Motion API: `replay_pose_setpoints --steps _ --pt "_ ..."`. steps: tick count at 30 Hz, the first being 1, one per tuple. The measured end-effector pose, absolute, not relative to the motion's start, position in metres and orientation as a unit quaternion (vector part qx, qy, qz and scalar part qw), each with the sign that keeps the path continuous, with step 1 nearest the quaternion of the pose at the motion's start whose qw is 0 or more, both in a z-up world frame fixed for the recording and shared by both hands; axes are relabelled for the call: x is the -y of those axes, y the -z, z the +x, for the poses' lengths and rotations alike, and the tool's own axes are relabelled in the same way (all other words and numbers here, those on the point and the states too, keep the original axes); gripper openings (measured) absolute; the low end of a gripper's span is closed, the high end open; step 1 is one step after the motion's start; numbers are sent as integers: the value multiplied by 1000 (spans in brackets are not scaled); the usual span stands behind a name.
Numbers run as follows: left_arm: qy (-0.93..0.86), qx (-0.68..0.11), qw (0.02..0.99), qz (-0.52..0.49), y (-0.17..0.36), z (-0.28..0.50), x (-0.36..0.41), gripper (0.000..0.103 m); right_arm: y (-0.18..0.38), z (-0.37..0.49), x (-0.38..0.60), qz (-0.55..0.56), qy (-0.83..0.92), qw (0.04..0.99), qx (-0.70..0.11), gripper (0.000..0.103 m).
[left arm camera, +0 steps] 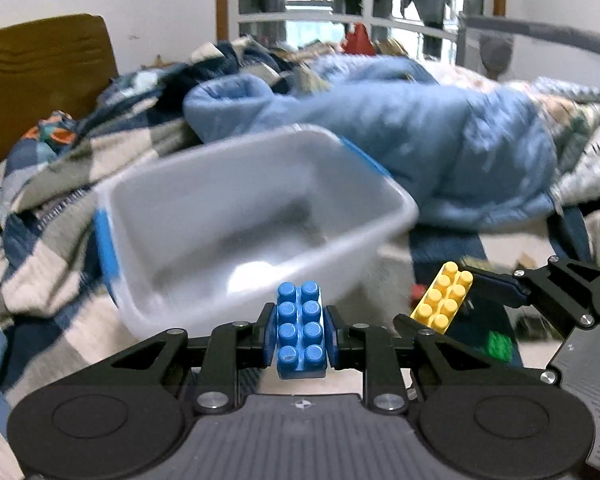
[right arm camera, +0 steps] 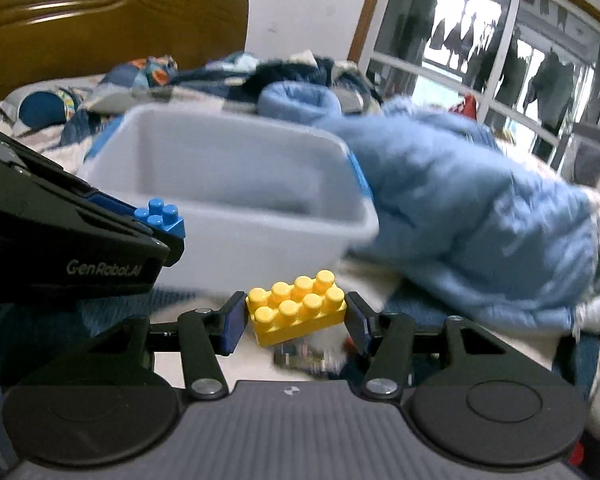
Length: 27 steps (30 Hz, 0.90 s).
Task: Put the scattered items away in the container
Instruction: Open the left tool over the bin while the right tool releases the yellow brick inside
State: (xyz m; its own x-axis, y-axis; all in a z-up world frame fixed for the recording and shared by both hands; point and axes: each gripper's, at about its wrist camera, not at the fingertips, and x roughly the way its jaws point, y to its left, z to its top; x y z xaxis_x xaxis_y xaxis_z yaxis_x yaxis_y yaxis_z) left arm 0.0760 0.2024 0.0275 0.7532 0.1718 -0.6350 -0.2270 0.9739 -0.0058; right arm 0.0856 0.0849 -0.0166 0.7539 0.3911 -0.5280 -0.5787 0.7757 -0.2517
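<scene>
My left gripper is shut on a blue studded brick, held across its narrow sides. My right gripper is shut on a yellow studded brick, gripped at its two ends. Both hang just in front of a pale grey plastic tub with blue handles, which lies on the bed and looks empty. In the left wrist view the yellow brick and the right gripper show at lower right. In the right wrist view the left gripper with the blue brick shows at left, near the tub.
A rumpled light blue padded jacket lies right of the tub on a checked quilt. A wooden headboard stands at the left, a window behind. A green brick and small items lie on the bed below the grippers.
</scene>
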Motion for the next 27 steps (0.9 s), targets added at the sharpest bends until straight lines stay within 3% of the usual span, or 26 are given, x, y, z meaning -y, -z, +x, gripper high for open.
replay_pose_setpoints --steps 10,27 --pt "-143 -325 933 -66 -33 122 -263 28 -6 127 -135 -195 -283 921 -184 56" --pt "-148 -367 913 -97 7 167 -302 31 34 171 -182 -215 -290 904 -228 57"
